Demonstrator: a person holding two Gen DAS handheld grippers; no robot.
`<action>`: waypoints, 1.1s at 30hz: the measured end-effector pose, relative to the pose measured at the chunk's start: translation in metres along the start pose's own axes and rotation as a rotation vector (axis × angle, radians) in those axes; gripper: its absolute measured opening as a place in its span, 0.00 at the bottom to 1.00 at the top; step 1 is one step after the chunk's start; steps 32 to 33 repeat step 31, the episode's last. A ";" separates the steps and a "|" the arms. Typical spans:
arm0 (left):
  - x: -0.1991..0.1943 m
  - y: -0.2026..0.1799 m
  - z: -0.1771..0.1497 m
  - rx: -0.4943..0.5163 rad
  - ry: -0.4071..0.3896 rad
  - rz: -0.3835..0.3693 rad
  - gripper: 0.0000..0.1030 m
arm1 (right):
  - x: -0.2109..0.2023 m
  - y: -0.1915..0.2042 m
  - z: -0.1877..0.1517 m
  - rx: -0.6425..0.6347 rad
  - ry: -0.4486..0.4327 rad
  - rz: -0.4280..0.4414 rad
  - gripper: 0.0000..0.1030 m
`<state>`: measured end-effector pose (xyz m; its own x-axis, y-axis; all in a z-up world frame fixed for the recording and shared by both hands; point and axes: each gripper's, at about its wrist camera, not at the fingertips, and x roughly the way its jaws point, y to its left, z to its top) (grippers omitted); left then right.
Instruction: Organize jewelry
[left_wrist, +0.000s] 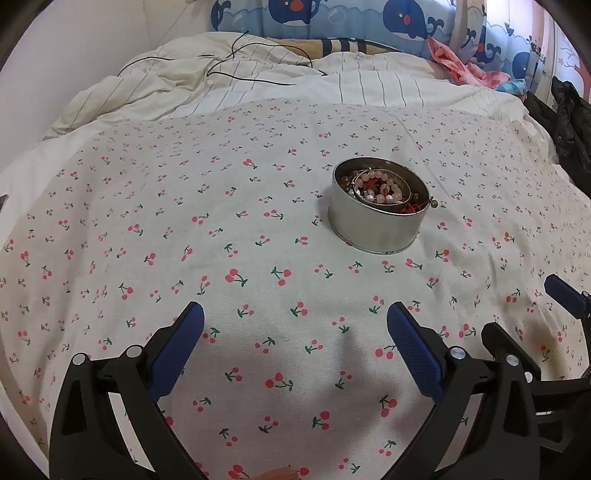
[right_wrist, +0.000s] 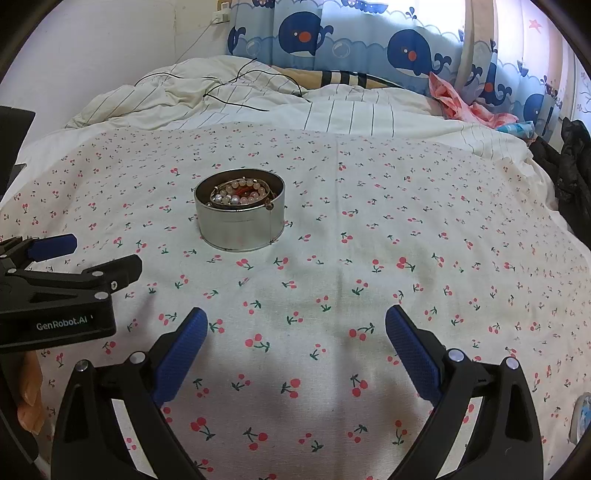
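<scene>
A round silver tin (left_wrist: 376, 229) stands on the cherry-print cloth (left_wrist: 221, 229). It holds a pink bead bracelet (left_wrist: 384, 184), pearls and other tangled jewelry; a small charm hangs over its right rim. My left gripper (left_wrist: 295, 317) is open and empty, hovering above the cloth in front of the tin. In the right wrist view the tin (right_wrist: 242, 229) sits ahead and to the left. My right gripper (right_wrist: 295, 321) is open and empty above the cloth. The left gripper (right_wrist: 88, 254) shows at the left edge there, open.
A rumpled striped duvet (left_wrist: 258, 85) with a black cable (left_wrist: 251, 55) lies behind the cloth. Whale-print curtains (right_wrist: 369, 44) hang at the back. Pink fabric (left_wrist: 461, 66) and dark clothing (left_wrist: 565, 122) lie at the right edge.
</scene>
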<state>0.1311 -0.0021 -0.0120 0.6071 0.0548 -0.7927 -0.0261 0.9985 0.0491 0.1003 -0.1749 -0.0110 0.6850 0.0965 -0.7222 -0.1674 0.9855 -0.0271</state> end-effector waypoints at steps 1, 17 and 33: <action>0.000 0.000 0.000 -0.001 -0.001 0.001 0.93 | 0.000 0.000 0.000 0.000 0.000 0.000 0.90; -0.007 0.006 -0.004 -0.039 -0.055 -0.113 0.93 | 0.002 0.000 -0.001 0.003 0.009 0.014 0.90; -0.002 0.002 -0.001 -0.012 -0.015 -0.035 0.93 | -0.001 -0.005 0.000 0.007 0.002 0.004 0.90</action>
